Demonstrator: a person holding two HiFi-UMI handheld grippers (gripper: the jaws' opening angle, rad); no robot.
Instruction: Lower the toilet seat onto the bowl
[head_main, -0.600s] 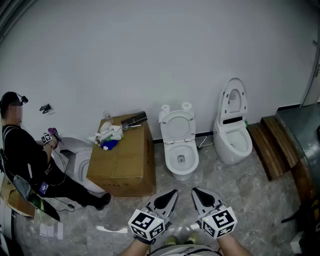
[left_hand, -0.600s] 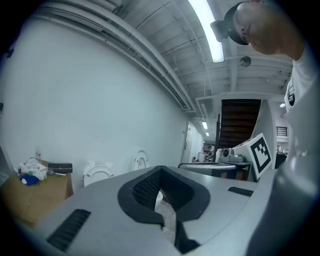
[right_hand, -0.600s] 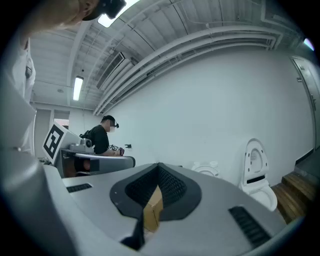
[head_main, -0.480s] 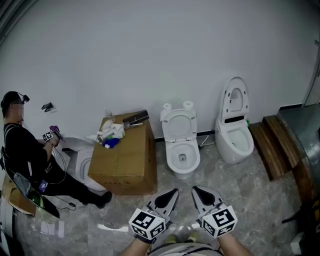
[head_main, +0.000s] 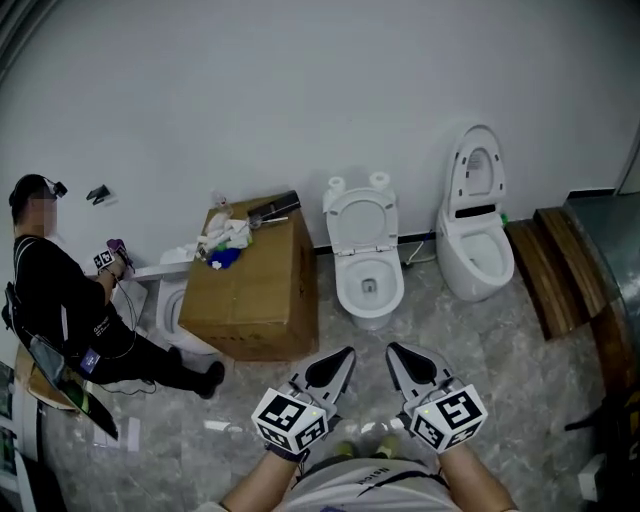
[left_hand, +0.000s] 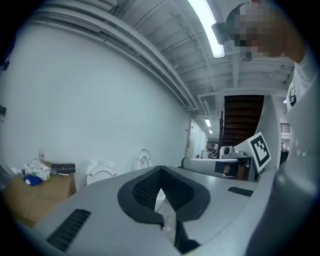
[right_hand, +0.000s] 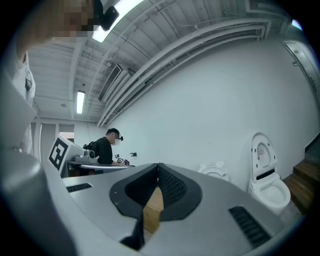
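Note:
Two white toilets stand against the far wall. The middle toilet (head_main: 368, 285) has its seat (head_main: 361, 220) raised and leaning back towards the wall. The right toilet (head_main: 478, 255) has its lid (head_main: 476, 172) standing upright. My left gripper (head_main: 345, 356) and right gripper (head_main: 394, 351) hover side by side low in the head view, well short of the middle toilet. Both are shut with nothing between the jaws. The left gripper view shows the raised seat (left_hand: 100, 172) far beyond the closed jaw tips. The right toilet (right_hand: 267, 172) appears in the right gripper view.
A large cardboard box (head_main: 255, 295) with rags and clutter on top stands left of the middle toilet. A person in black (head_main: 60, 300) sits at the far left beside another toilet (head_main: 175, 305). Wooden steps (head_main: 555, 270) and a metal surface (head_main: 612, 270) lie at the right.
The head view has shifted a little, so the toilets and box sit slightly higher in the frame. Both grippers stay shut and low in the view.

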